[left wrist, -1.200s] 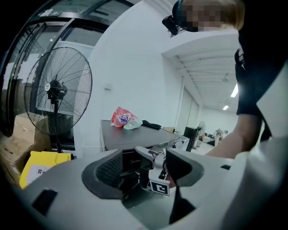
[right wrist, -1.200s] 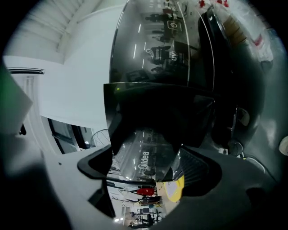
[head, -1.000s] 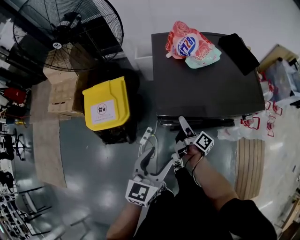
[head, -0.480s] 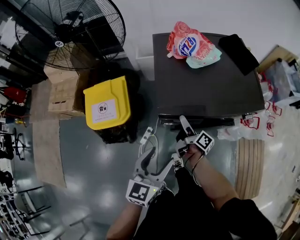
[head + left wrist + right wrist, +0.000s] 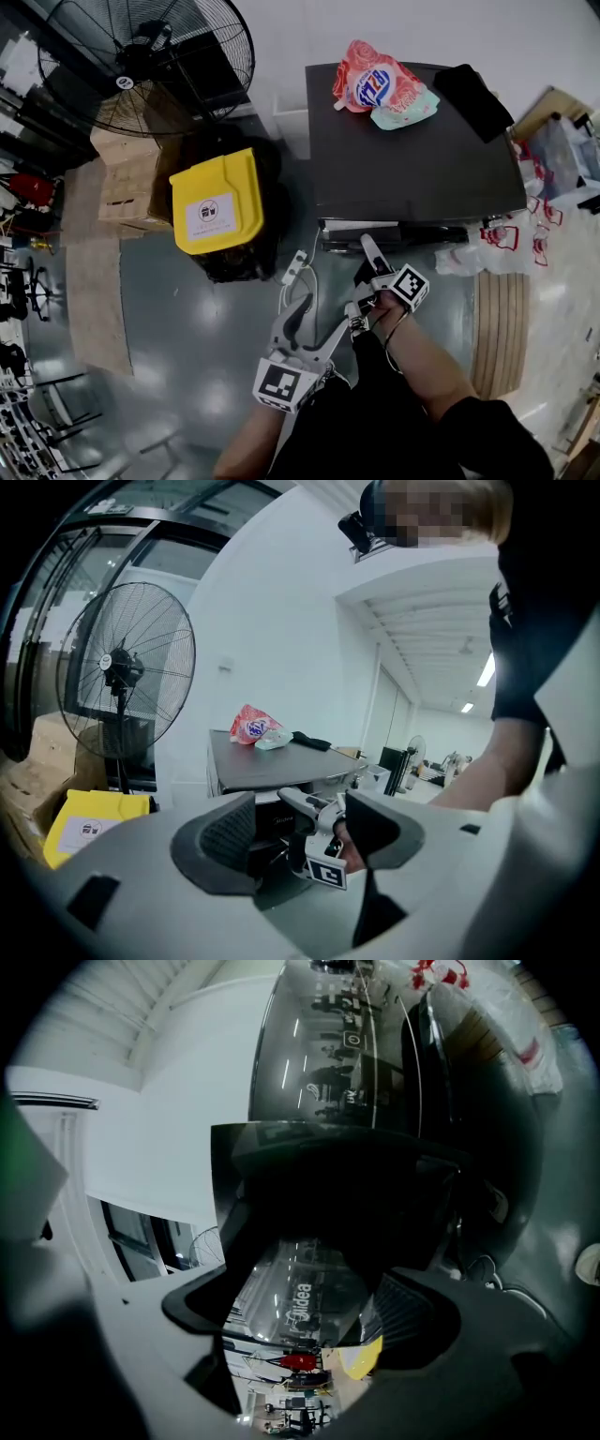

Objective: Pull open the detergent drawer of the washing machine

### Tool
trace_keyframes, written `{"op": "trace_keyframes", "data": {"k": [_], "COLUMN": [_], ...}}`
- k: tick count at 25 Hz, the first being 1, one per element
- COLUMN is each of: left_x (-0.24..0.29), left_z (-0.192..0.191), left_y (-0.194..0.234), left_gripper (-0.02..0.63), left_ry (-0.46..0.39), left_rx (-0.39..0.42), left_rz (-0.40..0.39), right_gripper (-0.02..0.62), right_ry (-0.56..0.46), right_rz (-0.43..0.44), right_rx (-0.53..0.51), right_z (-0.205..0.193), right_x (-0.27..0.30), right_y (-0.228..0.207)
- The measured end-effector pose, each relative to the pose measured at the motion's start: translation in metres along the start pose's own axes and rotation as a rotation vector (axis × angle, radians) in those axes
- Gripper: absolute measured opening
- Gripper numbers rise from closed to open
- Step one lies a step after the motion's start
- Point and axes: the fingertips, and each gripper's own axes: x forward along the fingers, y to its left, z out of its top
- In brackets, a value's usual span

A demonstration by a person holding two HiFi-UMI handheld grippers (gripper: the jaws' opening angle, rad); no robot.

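Evidently mid-pull: right gripper (image 5: pixel 365 254) clamped on detergent drawer (image 5: pixel 360 226) front for purchase; left gripper (image 5: pixel 325 317) gaping, empty, held clear.

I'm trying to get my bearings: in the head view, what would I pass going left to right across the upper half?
black fan → yellow bin lid → pink detergent pouch, lying on the washing machine → black cloth near its right corner.
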Motion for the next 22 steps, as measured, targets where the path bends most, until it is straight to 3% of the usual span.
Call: {"op": "trace_keyframes", "data": {"k": [22], "left_x": [-0.070], "left_z": [-0.031], "left_y": [-0.054], "left_gripper": [0.275], "left_ry": [0.007], "left_rx": [0.037], "left_rz": [-0.084], "right_gripper": [0.468], "right_ry": [-0.050], "right_rz": [-0.008], "right_rx": [0.008], "right_z": [-0.047], "right_x": [-0.096], "right_y": [-0.011]}}
